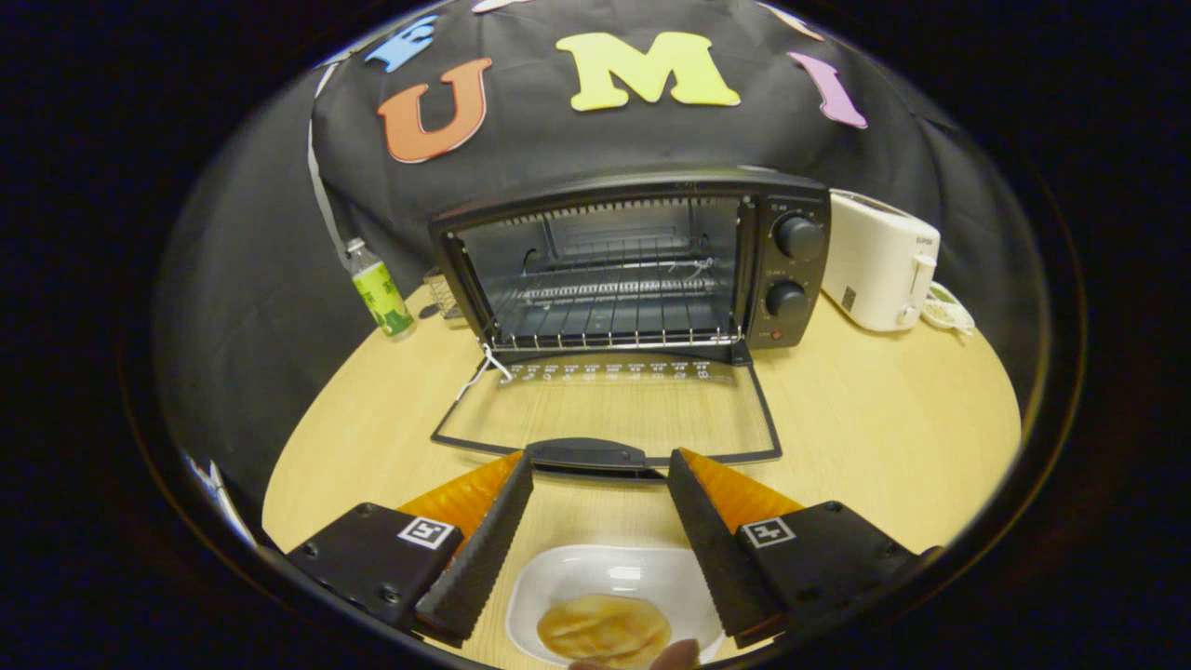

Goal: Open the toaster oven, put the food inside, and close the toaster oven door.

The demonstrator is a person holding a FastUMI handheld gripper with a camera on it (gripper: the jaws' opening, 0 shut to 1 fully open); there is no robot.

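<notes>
Table — toaster oven open | hand-held gripper spread wide

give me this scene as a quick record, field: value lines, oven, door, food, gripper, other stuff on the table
toaster oven: on the wooden table, cavity open, wire rack inside bare
door: folded down flat, handle just ahead of the fingertips
food: flat golden piece on a white dish, between the fingers, near their base
gripper: open, fingers spread, holding nothing
task stage: oven opened, food not yet inside
other items: bottle left of oven, white toaster right of it
</notes>
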